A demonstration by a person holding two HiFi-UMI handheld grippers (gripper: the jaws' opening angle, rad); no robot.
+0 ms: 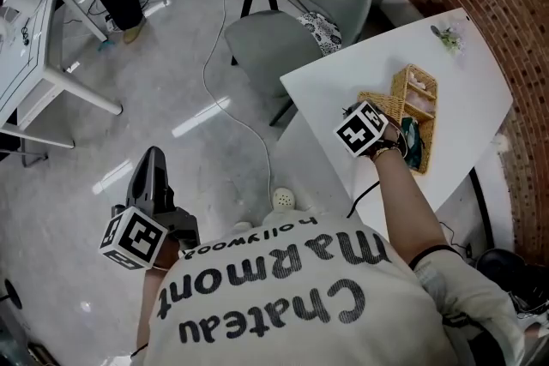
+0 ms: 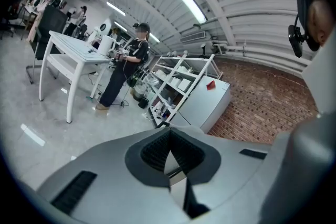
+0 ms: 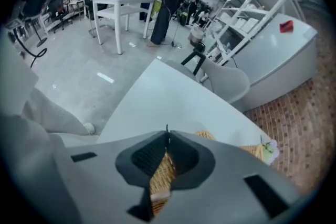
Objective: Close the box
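Printed white shirt [image 1: 283, 296] fills the foreground. Left gripper [image 1: 153, 155] hangs over the glossy grey floor [image 1: 171, 90], fingers clenched on nothing, open room all round. Right gripper [image 3: 167, 136] has its ribbed fingers clamped on the woven lid [image 1: 377, 102] of the rectangular wicker box [image 1: 418, 111], which stands open near the white tabletop's [image 1: 472, 73] edge.

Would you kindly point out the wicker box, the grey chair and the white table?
wicker box [image 1: 399, 96], head view, on its woven side wall.
grey chair [image 1: 266, 47], head view, on the seat.
white table [image 1: 369, 64], head view, on its bare top.
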